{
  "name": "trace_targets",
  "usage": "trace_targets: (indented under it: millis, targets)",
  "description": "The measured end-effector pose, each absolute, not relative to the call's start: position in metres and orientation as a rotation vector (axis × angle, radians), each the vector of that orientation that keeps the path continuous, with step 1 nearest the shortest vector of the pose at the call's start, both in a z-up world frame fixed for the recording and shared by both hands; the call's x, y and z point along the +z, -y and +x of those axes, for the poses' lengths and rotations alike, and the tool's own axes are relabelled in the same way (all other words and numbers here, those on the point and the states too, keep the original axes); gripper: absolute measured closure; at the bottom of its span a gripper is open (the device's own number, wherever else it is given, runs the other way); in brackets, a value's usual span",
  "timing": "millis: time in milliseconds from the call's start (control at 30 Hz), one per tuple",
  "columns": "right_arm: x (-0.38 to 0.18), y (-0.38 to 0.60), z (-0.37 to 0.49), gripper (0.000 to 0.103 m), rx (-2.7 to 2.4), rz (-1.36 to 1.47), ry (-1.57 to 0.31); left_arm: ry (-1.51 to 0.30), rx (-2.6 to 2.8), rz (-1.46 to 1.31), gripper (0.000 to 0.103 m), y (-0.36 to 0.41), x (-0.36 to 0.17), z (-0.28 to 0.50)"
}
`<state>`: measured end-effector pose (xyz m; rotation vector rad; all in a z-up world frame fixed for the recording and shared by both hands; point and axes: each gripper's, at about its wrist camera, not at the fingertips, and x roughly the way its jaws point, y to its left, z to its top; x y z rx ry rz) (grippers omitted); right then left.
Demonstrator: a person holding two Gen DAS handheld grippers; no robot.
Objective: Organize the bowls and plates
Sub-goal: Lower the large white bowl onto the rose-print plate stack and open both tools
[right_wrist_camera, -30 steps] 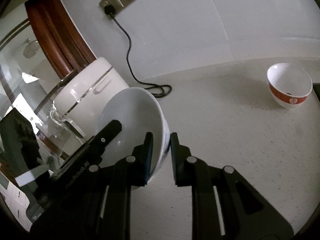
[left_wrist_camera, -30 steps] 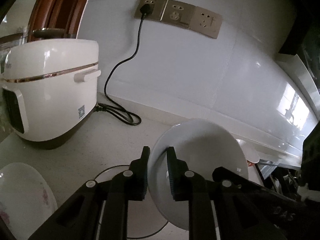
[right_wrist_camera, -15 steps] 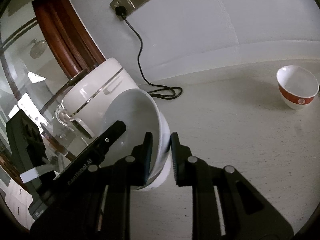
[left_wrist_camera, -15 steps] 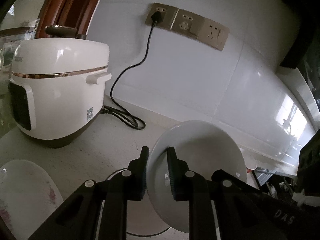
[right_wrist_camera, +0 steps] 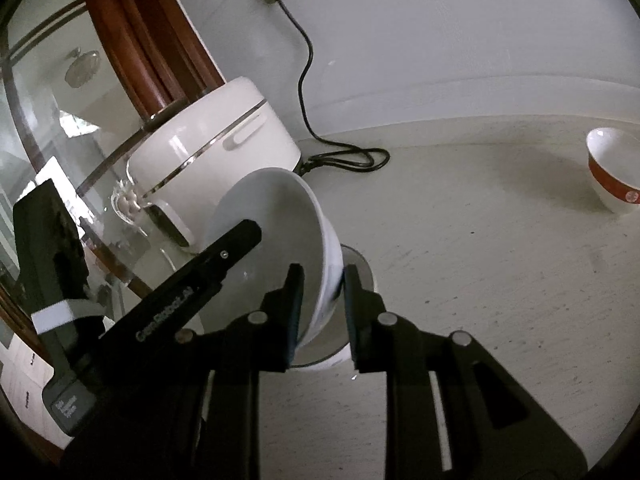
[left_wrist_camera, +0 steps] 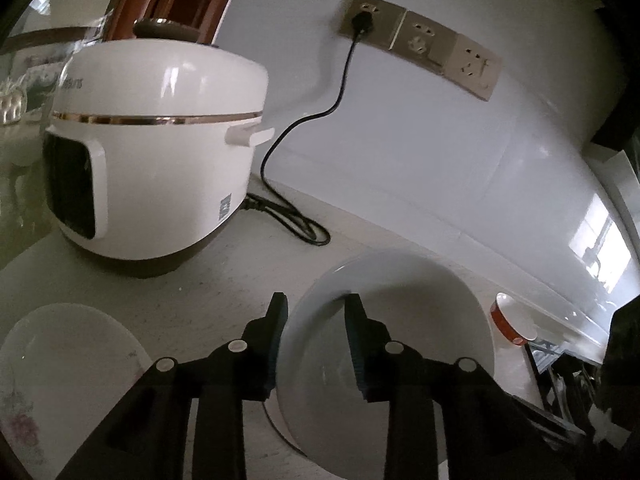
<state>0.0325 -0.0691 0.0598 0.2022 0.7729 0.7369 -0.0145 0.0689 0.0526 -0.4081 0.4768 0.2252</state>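
Since the earlier frames the rice cooker [left_wrist_camera: 156,152] has grown larger in the left wrist view, and the white bowl [left_wrist_camera: 400,344] now sits lower, with the red-banded bowl [left_wrist_camera: 514,320] appearing behind it at the right. In this view the left hand-held gripper [left_wrist_camera: 314,344] has the bowl's rim between its jaws, and the jaws are opening: the left pad stands apart from the outer wall, and the right pad is inside the bowl. The bowl is tilted on its side, its mouth facing toward the camera and to the right. Only this view shows the flowered plate [left_wrist_camera: 60,380] on the counter [left_wrist_camera: 224,276] at the lower left, the full row of wall sockets [left_wrist_camera: 424,40] with one black plug in it, and some faint grey lettering on the cooker's lid, which I cannot read. In the right wrist view the right hand-held gripper [right_wrist_camera: 320,312] is clamped on the opposite rim of the same white bowl [right_wrist_camera: 272,240], one pad inside and one outside; the mouth faces left here, toward the left tool, whose black arm bears white writing too blurred to read with certainty. Under the tilted bowl lies a second white dish [right_wrist_camera: 356,264] on the counter. The red-banded bowl [right_wrist_camera: 612,176] stands upright far right, well apart, with a small round mark on its band.
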Motion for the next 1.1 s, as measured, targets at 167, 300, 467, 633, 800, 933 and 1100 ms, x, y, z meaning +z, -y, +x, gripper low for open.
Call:
trace_targets:
  millis: [167,300,467,633,800,933,1100]
  targets:
    - [0.055,0.068,0.035,0.079,0.745,0.217,-0.802,-0.474,0.230,-0.403,0.072,-0.070,0.052,-0.016]
    - [0.047,0.068,0.040,0.079,0.748,0.246,-0.850,-0.523,0.240,-0.397,0.071,-0.070,0.046,-0.009]
    - [0.037,0.069,0.045,0.078,0.748,0.281,-0.915,-0.537,0.246,-0.383,0.069,-0.069,0.043,-0.008]
    - [0.038,0.068,0.041,0.078,0.743,0.266,-0.917,-0.538,0.248,-0.371,0.067,-0.067,0.044,-0.009]
    - [0.037,0.061,0.038,0.078,0.727,0.212,-0.918,-0.563,0.261,-0.361,0.065,-0.067,0.041,-0.005]
    - [0.038,0.059,0.036,0.078,0.710,0.174,-0.900,-0.576,0.257,-0.372,0.065,-0.069,0.039,-0.003]
    - [0.038,0.056,0.036,0.076,0.708,0.156,-0.896,-0.588,0.264,-0.373,0.065,-0.070,0.036,-0.001]
